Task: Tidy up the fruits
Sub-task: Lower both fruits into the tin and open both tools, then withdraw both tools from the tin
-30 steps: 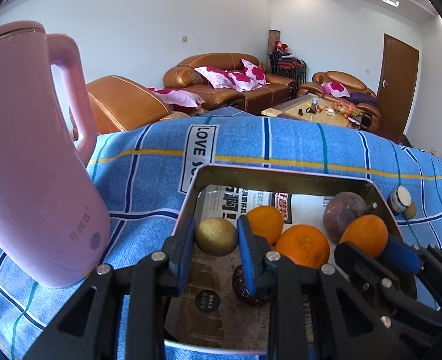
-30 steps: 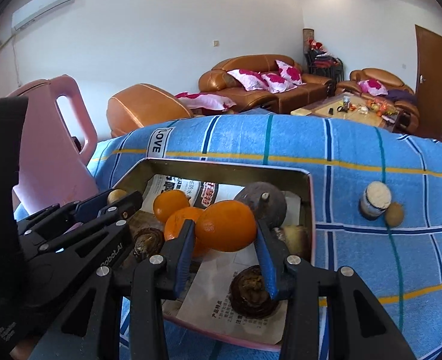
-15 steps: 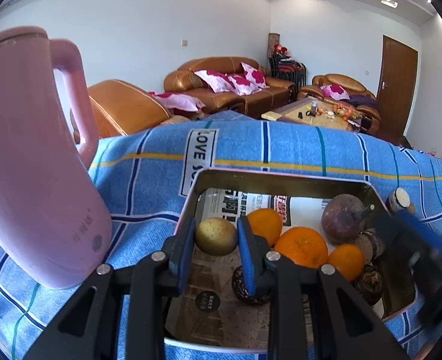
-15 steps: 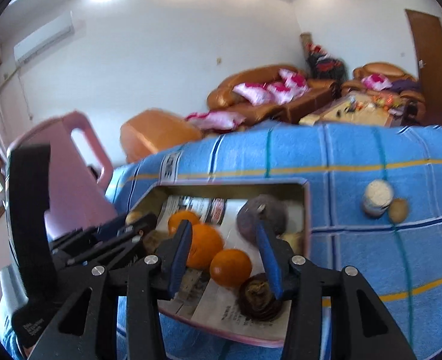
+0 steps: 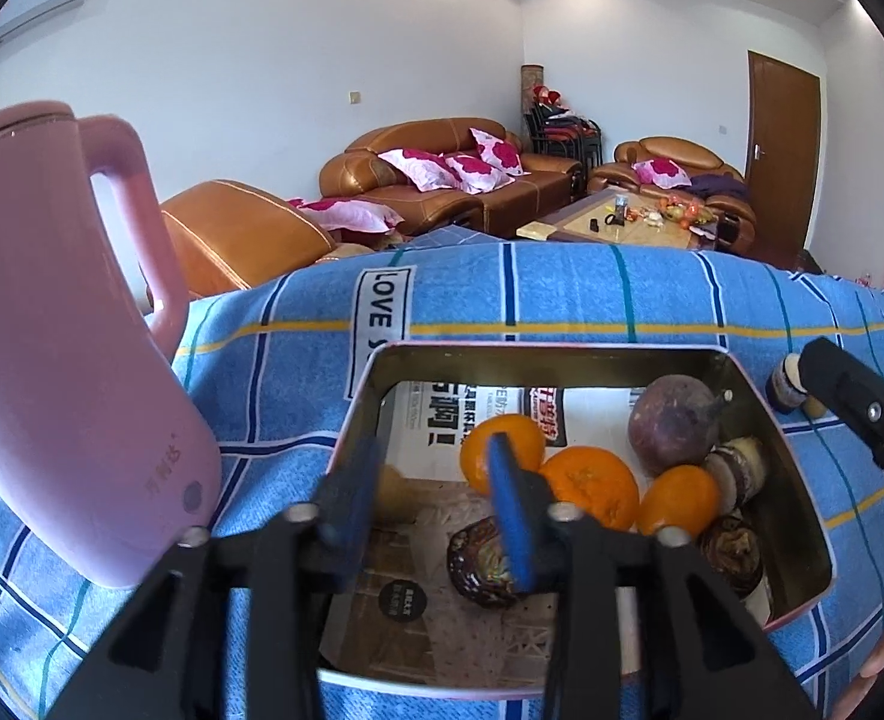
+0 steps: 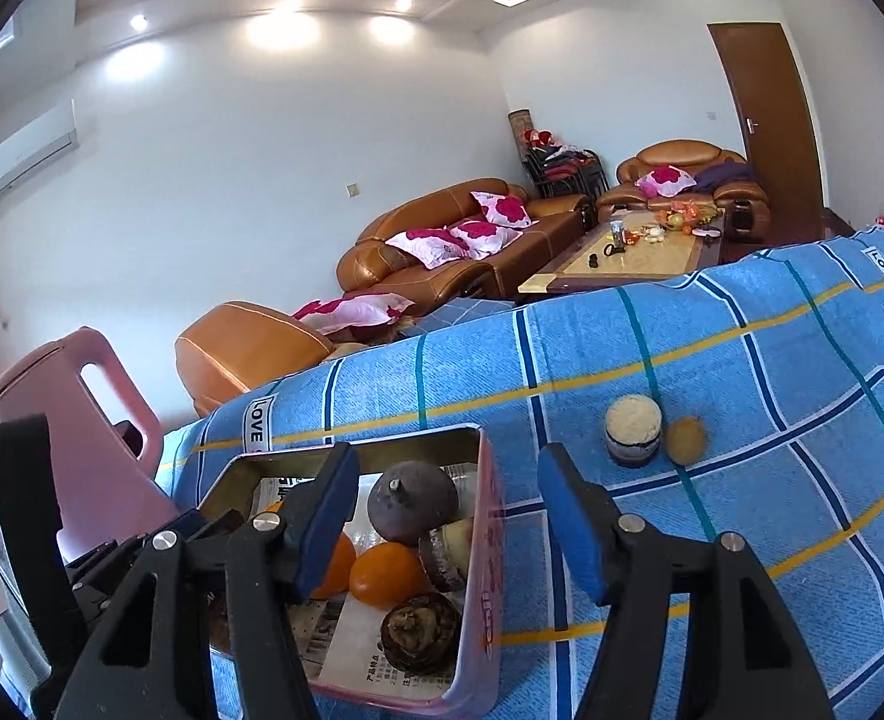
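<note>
The metal tin (image 5: pixel 760 420), lined with newspaper, sat on the blue checked cloth (image 5: pixel 562 294), and nearly all the fruit lay inside it. Three oranges (image 5: pixel 586 486) clustered near the tin's middle, with a dark purple fruit (image 5: pixel 673 420) behind them toward the tin's far right corner. Several brown, rough-skinned pieces (image 5: pixel 733 552) lay along the tin's right wall and one more near its front.

The left gripper (image 5: pixel 435 492) hung over the tin's left half. Its jaws had just been opening, and the small yellow-brown fruit (image 5: pixel 390 486) sat between them against the left finger, blurred, with the right pad clear of it.

The right gripper (image 6: pixel 448 516) stood over the tin's right wall (image 6: pixel 490 540), one finger above the fruit inside and the other outside over the cloth. Its jaws had just been opening too and stood apart, with nothing pressed between them.

Outside the tin, to its right, a small jar (image 6: pixel 632 429) stood on the cloth with a small yellow-brown fruit (image 6: pixel 685 439) just beside it. A pink kettle (image 5: pixel 63 360) stood to the tin's left.
</note>
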`<state>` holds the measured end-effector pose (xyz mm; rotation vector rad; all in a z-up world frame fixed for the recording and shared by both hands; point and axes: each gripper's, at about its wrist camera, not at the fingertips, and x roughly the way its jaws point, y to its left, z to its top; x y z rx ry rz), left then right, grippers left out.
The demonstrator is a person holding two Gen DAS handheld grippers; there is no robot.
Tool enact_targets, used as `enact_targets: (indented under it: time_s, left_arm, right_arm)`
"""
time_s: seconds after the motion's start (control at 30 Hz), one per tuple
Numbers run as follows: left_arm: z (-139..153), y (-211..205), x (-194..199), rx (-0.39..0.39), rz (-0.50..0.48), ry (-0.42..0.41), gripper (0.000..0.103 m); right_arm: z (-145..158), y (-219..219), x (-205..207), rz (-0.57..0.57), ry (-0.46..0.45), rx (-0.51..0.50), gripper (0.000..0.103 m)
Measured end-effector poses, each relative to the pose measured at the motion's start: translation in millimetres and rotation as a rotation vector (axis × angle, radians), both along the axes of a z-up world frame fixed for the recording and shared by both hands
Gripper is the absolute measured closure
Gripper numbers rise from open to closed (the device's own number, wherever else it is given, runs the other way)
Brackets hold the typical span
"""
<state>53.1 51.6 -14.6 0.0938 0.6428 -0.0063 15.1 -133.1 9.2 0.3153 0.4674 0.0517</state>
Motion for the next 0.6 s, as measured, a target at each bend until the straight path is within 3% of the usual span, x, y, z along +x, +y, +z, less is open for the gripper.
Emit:
enact_targets:
  time_s: [0.03,0.07,0.17,0.3,0.6]
  left_arm:
    - [0.3,-0.5,0.1,0.004,0.004,-0.005,0.035]
    - [1.3,-0.6,-1.2,0.009,0.012,-0.015,0.030]
    - [2.1,-1.9,-2.8,0.019,0.014,-0.028,0.025]
    - [2.7,-2.8,-3.9,0.027,0.023,-0.035,0.008]
    - [5.2,-4.3,-12.6,-0.006,0.031,-0.055,0.005]
  right_arm:
    - [-0.3,0.1,0.0,0.001,0.001,-0.001,0.039]
    - [-0.6,0.4,0.1,0.003,0.002,-0.002,0.039]
    - [-1.2,2.2,1.7,0.002,0.004,-0.006,0.039]
    - [-0.2,1.6,0.3,-0.011,-0.004,-0.012,0.039]
    - [2.0,1.5,-6.7,-0.084,-0.051,-0.077,0.039]
